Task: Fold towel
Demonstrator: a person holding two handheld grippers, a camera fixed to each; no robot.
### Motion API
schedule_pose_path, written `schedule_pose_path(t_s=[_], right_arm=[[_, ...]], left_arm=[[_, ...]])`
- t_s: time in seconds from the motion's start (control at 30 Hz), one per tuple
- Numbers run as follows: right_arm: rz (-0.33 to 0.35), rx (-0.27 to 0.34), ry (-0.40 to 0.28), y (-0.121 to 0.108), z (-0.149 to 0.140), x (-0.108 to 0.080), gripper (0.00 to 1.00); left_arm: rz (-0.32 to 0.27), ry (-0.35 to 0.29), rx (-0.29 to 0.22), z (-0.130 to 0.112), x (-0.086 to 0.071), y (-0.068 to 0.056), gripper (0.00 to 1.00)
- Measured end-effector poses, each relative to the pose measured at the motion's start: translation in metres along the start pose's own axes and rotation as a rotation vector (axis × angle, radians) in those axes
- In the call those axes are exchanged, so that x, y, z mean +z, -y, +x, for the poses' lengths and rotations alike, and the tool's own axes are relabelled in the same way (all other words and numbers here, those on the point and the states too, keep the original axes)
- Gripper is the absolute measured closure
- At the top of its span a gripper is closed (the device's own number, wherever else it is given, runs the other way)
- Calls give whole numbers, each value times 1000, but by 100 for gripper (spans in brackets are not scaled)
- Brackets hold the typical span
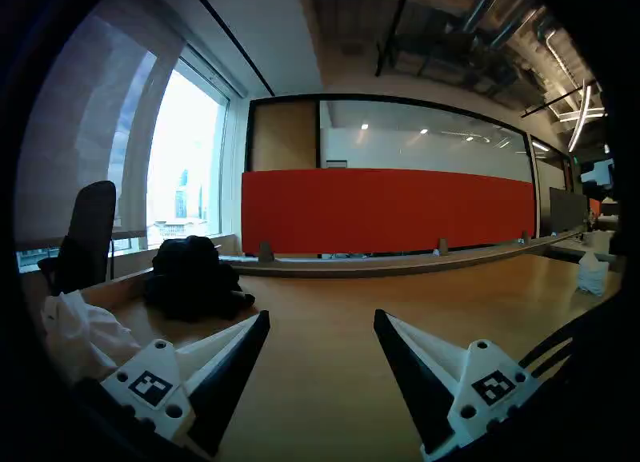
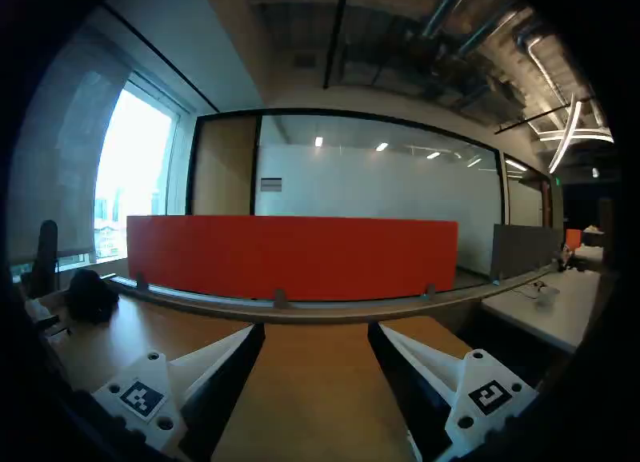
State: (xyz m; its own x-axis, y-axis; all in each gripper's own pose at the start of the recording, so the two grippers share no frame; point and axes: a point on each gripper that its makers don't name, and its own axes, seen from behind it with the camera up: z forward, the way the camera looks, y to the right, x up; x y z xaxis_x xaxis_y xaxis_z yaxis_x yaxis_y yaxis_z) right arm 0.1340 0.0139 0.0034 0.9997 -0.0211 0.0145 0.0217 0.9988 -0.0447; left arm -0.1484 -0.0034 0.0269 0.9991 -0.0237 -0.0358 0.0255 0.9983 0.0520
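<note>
1. Desk (image 1: 448,286): left gripper (image 1: 320,313) & right gripper (image 2: 314,326) both agape, empty; closing now grabs air.
2. Black bag (image 1: 192,274), 9 o'clock: may snag reach.
3. White crumpled cloth (image 1: 80,334), prob. towel, 8 o'clock in left gripper view: bunched, risks uneven fold.

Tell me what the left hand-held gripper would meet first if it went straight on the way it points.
Probably the red divider panel at the far edge of the light wooden desk. The open left hand-held gripper has bare desktop ahead; the black bag sits left of that line. Depth is unclear.
</note>
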Motion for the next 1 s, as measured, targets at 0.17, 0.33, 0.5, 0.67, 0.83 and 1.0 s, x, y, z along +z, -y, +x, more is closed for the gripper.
schedule_pose_path(t_s=[0.17, 0.33, 0.5, 0.67, 0.83, 1.0], right_arm=[[20, 2, 1, 5, -20, 0, 0], [23, 18, 5, 6, -45, 1, 0], [24, 27, 7, 5, -71, 2, 0], [33, 24, 3, 8, -94, 3, 0], [26, 23, 9, 7, -114, 3, 0], [24, 29, 16, 8, -131, 4, 0]], left_arm=[[0, 0, 0, -1, 0, 0, 3], [0, 0, 0, -1, 0, 0, 3], [0, -1, 0, -1, 1, 0, 3], [0, -1, 0, -1, 1, 0, 3], [0, -1, 0, -1, 1, -1, 3], [0, -1, 0, -2, 0, -1, 3]])
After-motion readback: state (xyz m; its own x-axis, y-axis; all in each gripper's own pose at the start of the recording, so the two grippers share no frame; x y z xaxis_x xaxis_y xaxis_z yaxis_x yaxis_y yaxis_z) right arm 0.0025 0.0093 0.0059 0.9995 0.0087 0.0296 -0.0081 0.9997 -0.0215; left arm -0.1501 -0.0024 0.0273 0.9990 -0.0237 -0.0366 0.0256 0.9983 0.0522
